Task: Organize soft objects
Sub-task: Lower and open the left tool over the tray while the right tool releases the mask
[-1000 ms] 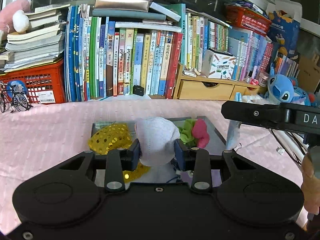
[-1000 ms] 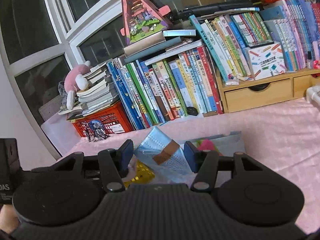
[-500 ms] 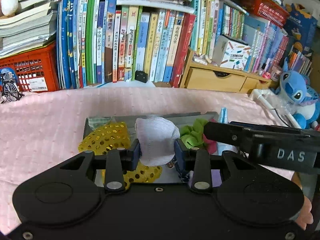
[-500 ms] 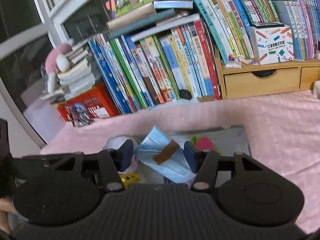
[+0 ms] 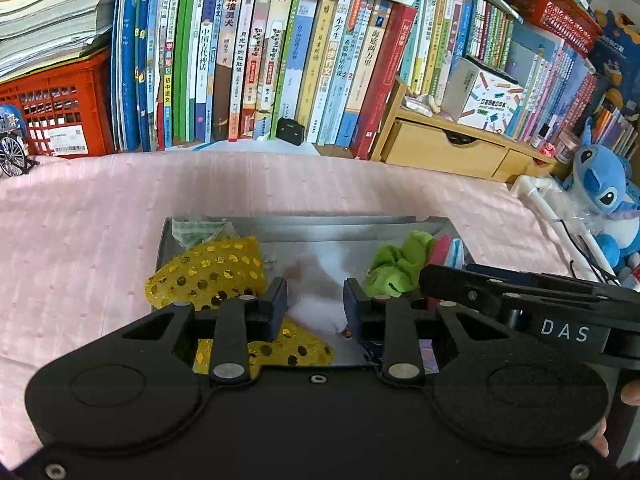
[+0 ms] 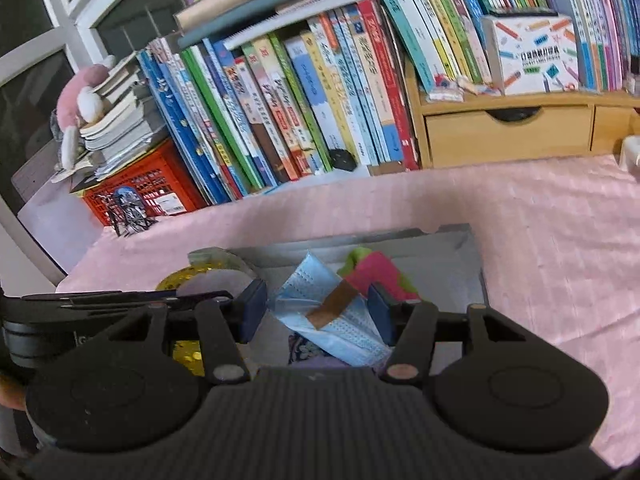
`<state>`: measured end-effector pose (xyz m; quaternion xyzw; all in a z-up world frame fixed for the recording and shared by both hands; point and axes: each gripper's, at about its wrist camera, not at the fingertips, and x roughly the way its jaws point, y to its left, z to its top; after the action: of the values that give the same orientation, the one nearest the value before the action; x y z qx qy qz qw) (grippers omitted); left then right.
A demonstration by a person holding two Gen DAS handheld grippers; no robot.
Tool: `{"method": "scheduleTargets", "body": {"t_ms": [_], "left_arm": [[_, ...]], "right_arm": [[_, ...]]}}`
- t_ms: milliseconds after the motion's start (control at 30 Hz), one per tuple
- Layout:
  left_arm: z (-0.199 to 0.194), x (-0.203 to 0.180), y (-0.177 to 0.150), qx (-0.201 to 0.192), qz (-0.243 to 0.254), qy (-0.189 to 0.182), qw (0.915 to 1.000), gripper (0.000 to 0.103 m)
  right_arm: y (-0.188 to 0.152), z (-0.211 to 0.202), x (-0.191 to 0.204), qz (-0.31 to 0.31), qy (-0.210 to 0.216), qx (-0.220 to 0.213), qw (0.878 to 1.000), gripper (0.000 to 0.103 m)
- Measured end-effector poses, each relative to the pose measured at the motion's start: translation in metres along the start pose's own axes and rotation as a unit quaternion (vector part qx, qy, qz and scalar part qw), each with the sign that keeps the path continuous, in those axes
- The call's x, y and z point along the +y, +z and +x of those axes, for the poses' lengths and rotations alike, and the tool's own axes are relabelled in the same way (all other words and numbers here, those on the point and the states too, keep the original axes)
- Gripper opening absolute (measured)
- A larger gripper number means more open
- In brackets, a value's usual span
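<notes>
A grey tray (image 5: 360, 226) lies on the pink cloth and holds soft things. My left gripper (image 5: 315, 304) is low over the tray, jaws apart, with a blurred white cloth (image 5: 316, 288) between them and dropping onto the tray floor. A yellow sequin pouch (image 5: 212, 272) and a green cloth (image 5: 400, 260) lie either side. My right gripper (image 6: 316, 312) is over the same tray (image 6: 452, 248), jaws apart around a blue face mask (image 6: 332, 312) with a brown strip. A pink and green cloth (image 6: 374, 268) lies behind it.
A wall of books (image 5: 280, 60) stands behind the tray, with a red crate (image 5: 56, 116) at left and a wooden drawer unit (image 5: 448, 148) at right. A blue plush toy (image 5: 604, 196) sits at far right. A small bicycle model (image 6: 128, 212) stands by the crate.
Both grippers have come down and forward over the tray. Both pairs of jaws have widened; the white cloth has slipped lower and blurs, and the mask sits looser between the right jaws.
</notes>
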<state>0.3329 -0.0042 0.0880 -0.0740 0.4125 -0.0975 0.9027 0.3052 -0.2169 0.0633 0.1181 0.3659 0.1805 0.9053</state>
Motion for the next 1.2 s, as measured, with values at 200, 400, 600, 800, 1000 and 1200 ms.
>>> {"method": "scheduleTargets", "body": {"t_ms": [200,400,600,800,1000,1200], "left_arm": [[0.006,0.000,-0.002,0.005,0.005,0.005,1.0000,0.028],[0.011,-0.001,-0.002,0.008,0.006,0.009,0.9999,0.028],[0.014,-0.004,-0.003,0.010,0.013,0.015,0.9998,0.028],[0.018,-0.005,-0.003,0.014,0.017,0.018,0.9996,0.028],[0.023,-0.006,-0.004,0.019,0.019,0.022,0.9994,0.028],[0.027,-0.008,-0.004,0.023,0.023,0.026,0.9991,0.028]], "right_arm": [[-0.004,0.009,-0.006,0.005,-0.007,0.012,1.000,0.060],[-0.006,0.017,-0.012,0.014,-0.015,0.025,0.999,0.060],[-0.010,0.026,-0.016,0.017,-0.024,0.040,0.999,0.059],[-0.012,0.034,-0.017,0.019,-0.033,0.052,0.998,0.059],[-0.013,0.038,-0.018,0.019,-0.037,0.060,0.997,0.059],[-0.012,0.041,-0.017,0.014,-0.040,0.064,0.997,0.059]]}}
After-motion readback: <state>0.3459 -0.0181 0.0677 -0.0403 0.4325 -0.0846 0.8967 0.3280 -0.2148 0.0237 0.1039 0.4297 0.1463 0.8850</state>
